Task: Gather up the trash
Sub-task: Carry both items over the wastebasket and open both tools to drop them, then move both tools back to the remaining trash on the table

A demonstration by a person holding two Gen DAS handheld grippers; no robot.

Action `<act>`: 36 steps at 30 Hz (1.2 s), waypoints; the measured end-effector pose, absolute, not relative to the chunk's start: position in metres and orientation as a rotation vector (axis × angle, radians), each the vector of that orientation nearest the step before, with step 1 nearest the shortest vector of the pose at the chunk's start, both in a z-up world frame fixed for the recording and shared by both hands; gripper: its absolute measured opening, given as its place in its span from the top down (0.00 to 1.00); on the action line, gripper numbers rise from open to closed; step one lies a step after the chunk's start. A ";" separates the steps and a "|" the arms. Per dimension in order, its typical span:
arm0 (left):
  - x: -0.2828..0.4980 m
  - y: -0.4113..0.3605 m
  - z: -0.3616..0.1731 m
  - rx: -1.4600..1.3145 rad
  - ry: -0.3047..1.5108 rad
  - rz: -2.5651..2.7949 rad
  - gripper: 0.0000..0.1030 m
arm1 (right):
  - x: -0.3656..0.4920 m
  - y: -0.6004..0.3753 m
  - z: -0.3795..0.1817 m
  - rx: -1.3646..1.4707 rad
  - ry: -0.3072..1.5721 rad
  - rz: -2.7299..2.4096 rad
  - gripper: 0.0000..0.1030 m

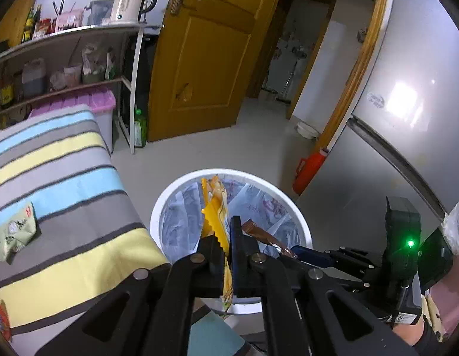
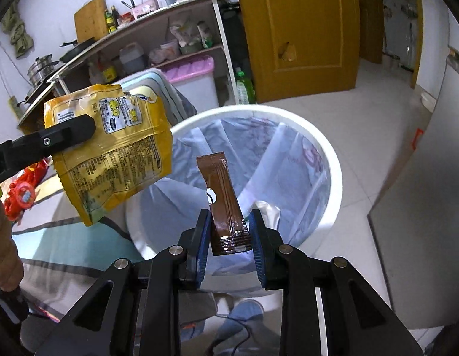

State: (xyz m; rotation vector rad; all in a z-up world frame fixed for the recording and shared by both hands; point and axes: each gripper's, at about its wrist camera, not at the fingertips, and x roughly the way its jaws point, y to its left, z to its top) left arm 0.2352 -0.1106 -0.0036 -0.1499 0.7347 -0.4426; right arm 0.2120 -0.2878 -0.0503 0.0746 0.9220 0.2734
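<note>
a yellow snack bag (image 2: 111, 151) is pinched edge-on between the narrowed jaws of the left gripper (image 1: 228, 238) and is held above the near rim of the white trash bin (image 2: 333, 160), which is lined with a pale plastic bag. a brown stick wrapper (image 2: 225, 204) is clamped upright between the blue pads of the right gripper (image 2: 229, 234), directly over the bin opening. on the striped tablecloth (image 1: 66, 184) beside the bin, a green packet (image 1: 14, 233) is seen lying flat, and a red wrapper (image 2: 20, 192) lies further along.
</note>
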 end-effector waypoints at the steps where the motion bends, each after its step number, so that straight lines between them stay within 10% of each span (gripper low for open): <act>1: 0.236 -0.111 -0.006 -0.149 0.741 -0.441 0.96 | 0.212 -0.287 -0.051 0.071 0.924 0.273 0.73; 7: 0.237 -0.110 -0.008 -0.159 0.751 -0.441 0.76 | 0.212 -0.290 -0.054 0.074 0.920 0.267 0.68; 36: 0.137 0.001 0.017 -0.168 0.566 -0.142 0.75 | 0.148 -0.202 0.019 0.023 0.738 0.496 0.66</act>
